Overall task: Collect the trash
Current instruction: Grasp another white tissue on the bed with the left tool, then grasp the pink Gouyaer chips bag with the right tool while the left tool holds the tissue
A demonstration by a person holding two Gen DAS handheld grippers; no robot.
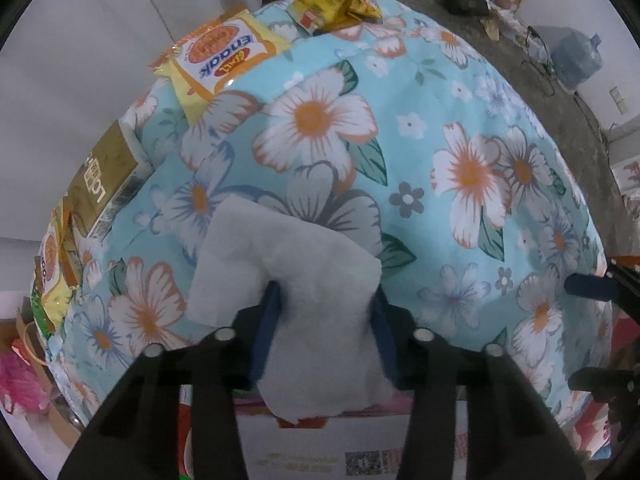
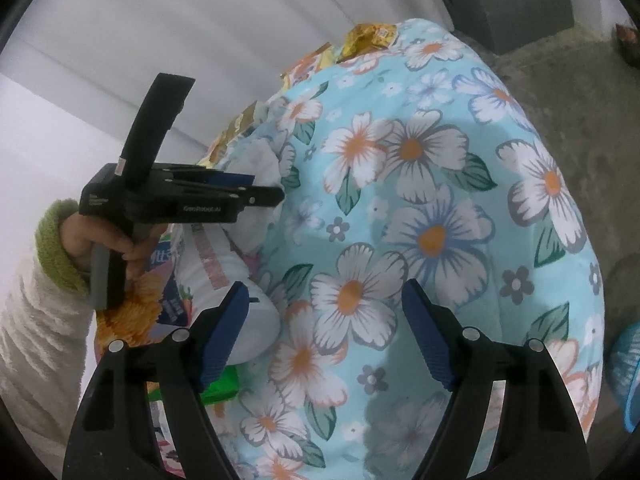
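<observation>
Tissue point(image 1: 288, 264): pinched in the closed left hand-held gripper point(image 1: 324, 320) — one piece collected.
Right hand-held gripper point(image 2: 326, 332): wide open, empty.
Left ahead: Enaak packet point(image 1: 224, 60), yellow wrapper point(image 1: 336, 4), gold carton point(image 1: 102, 176) on the floral-covered desk point(image 1: 460, 128).

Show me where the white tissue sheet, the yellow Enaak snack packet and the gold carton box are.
White tissue sheet point(image 1: 288, 264), left wrist view, its upper flat middle.
Yellow Enaak snack packet point(image 1: 218, 56), left wrist view, its printed front.
Gold carton box point(image 1: 106, 172), left wrist view, its gold top face.
</observation>
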